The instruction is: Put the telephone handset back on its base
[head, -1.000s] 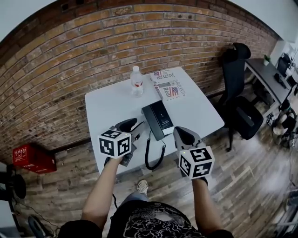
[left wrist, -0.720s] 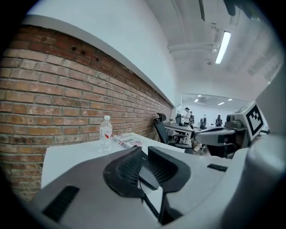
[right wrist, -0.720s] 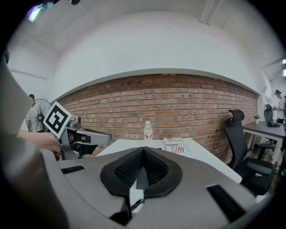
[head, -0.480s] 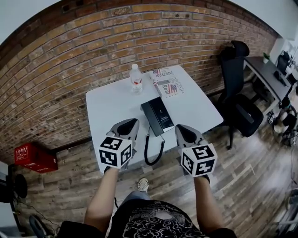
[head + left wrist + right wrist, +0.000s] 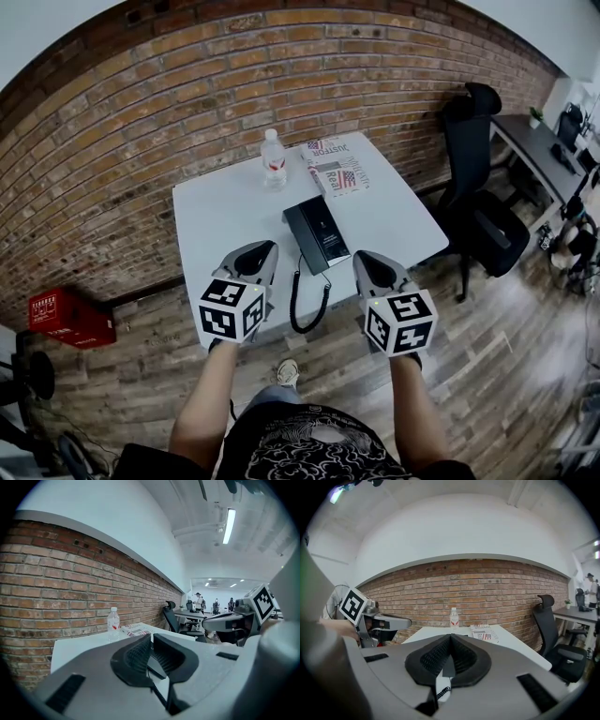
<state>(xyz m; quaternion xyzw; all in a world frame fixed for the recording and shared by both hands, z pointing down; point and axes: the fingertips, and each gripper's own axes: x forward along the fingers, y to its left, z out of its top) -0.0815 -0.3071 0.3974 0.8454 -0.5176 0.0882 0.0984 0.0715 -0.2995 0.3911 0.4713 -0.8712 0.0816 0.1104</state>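
Two items I logged: left gripper [image 5: 260, 250] and right gripper [image 5: 371, 261], both closed, empty. Telephone [image 5: 317, 234] sat at my twelve o'clock.

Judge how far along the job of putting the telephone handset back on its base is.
Done, it seems: the telephone lies on the table as one black block, no loose part beside it, its coiled cord hanging over the near edge. In hand: nothing; the left gripper and right gripper are both shut and empty, short of the telephone. Left: nothing that shows.
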